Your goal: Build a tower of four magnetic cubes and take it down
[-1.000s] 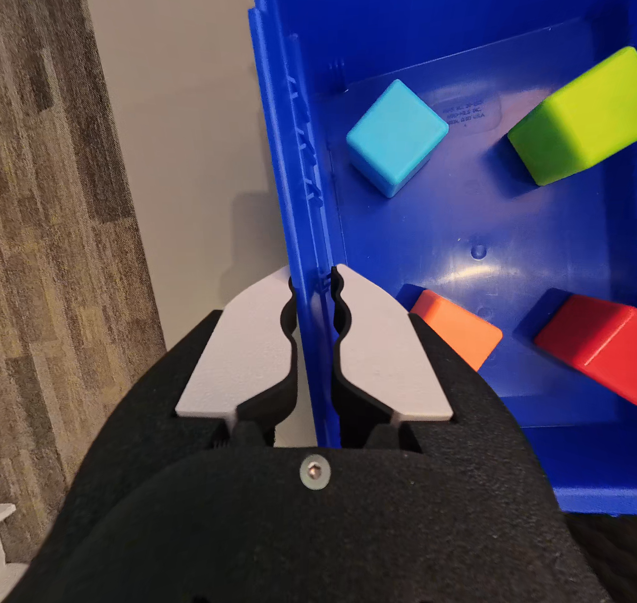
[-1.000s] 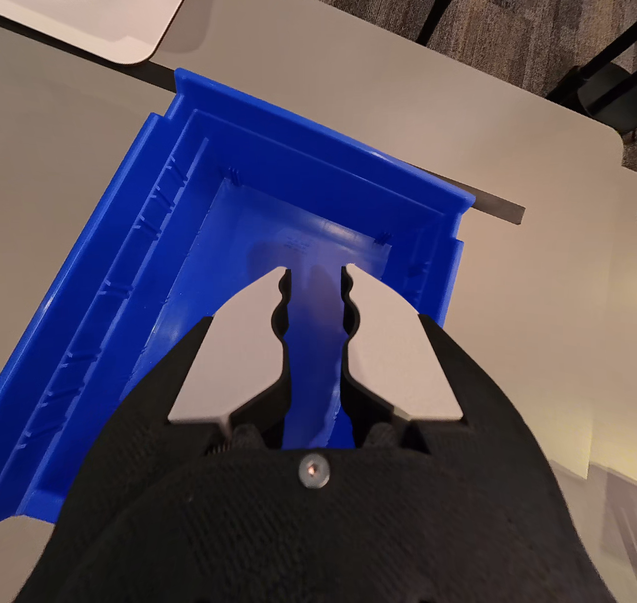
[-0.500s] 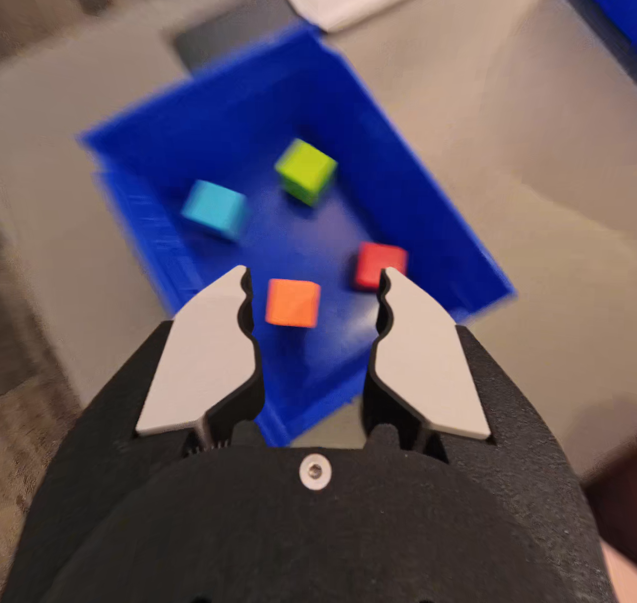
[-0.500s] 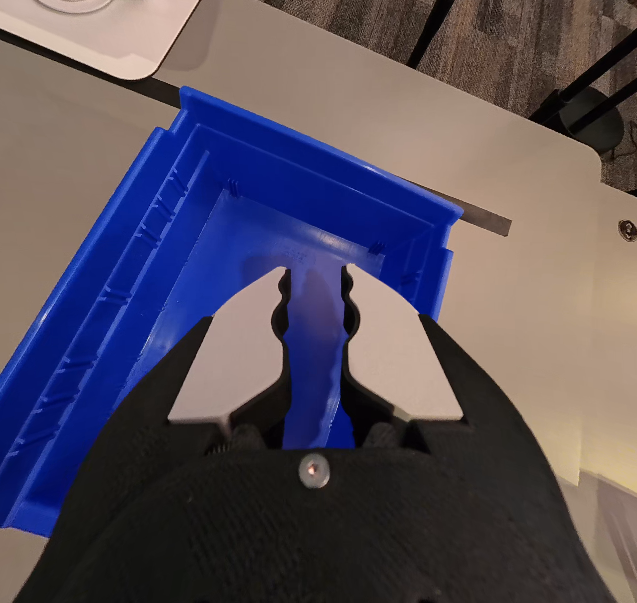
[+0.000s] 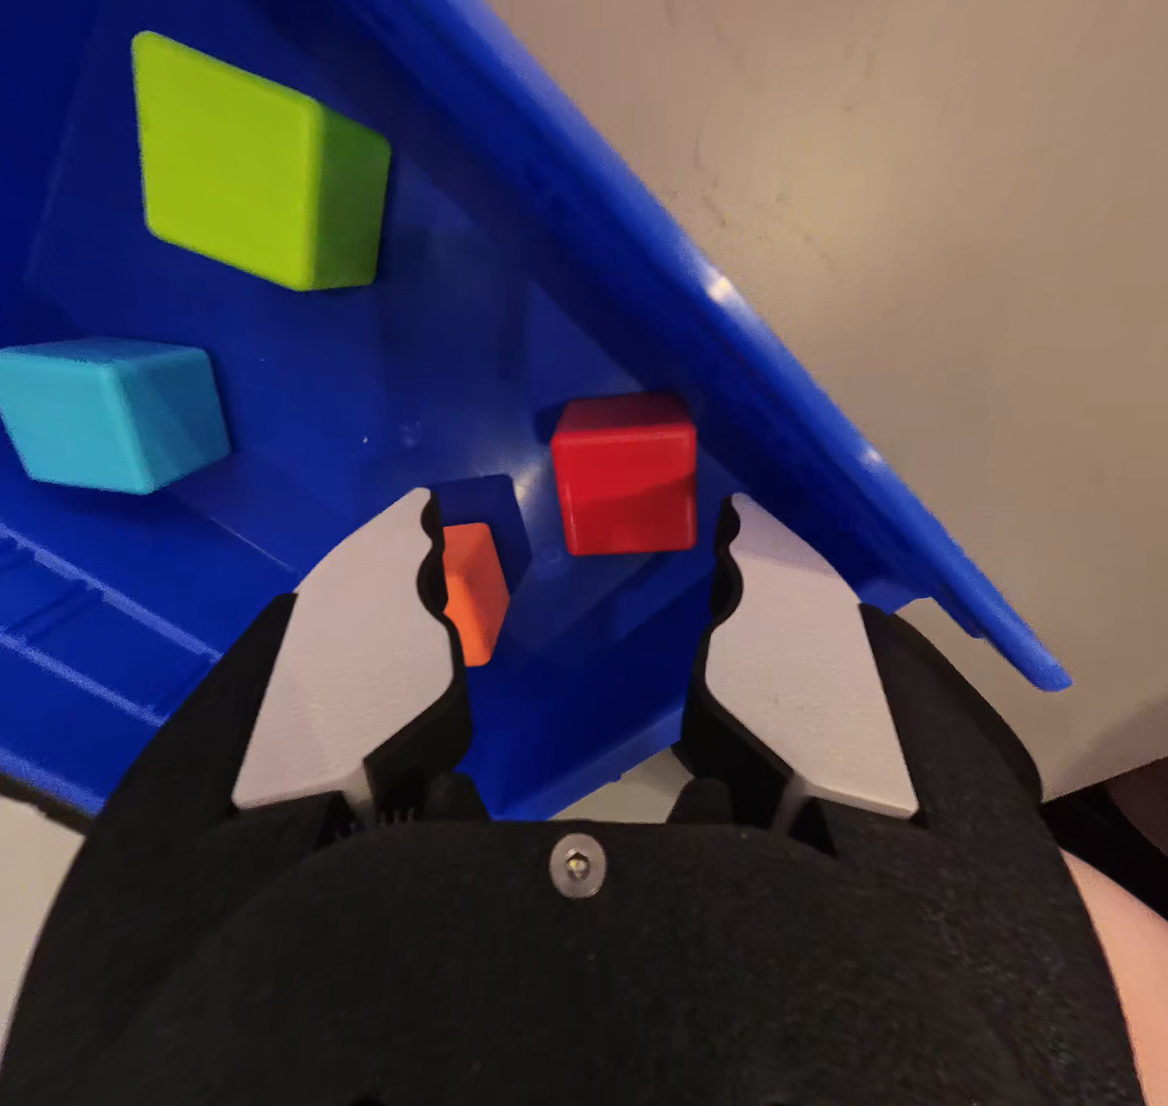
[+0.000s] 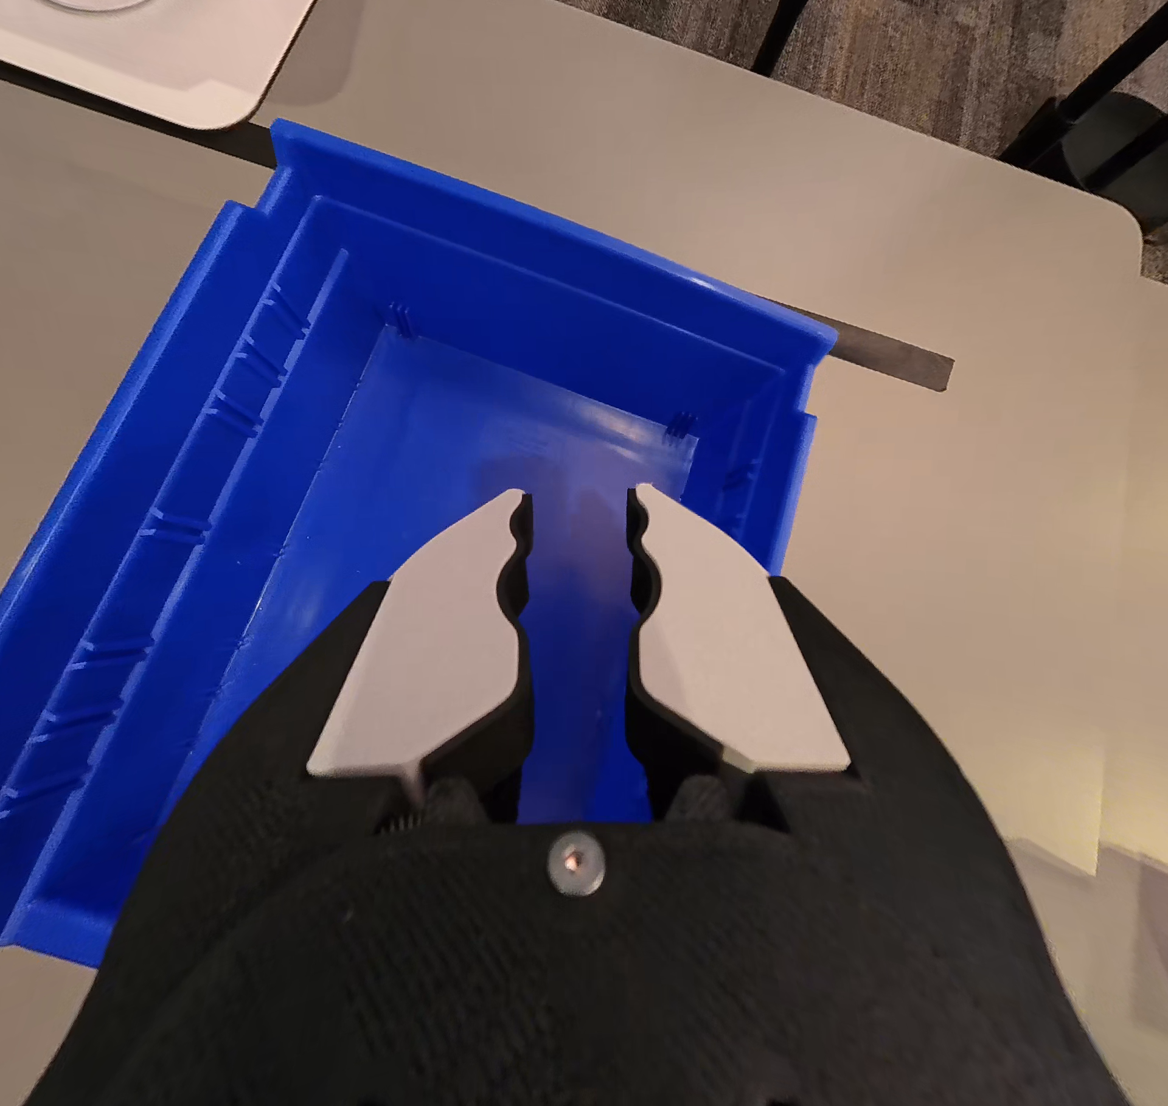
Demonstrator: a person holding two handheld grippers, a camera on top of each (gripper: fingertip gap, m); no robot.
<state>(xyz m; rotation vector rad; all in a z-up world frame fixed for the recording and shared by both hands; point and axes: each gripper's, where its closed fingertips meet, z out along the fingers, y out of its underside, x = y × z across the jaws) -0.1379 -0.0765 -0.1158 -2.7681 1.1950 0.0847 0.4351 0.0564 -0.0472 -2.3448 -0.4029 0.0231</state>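
While all four cubes lie apart on the floor of the blue bin (image 5: 727, 292), no tower has been started, so the whole build and take-down is left. From the left wrist view, the left gripper (image 5: 578, 507) has its jaws wide open and holds nothing. The red cube (image 5: 622, 475) sits between the tips, and the orange cube (image 5: 474, 589) peeks out beside the left finger. The green cube (image 5: 253, 159) and light blue cube (image 5: 107, 412) lie farther off.

From the right wrist view, the right gripper (image 6: 578, 494) hangs over a second blue bin (image 6: 569, 241) on the tabletop (image 6: 948, 538). Its jaws are partly open and empty.
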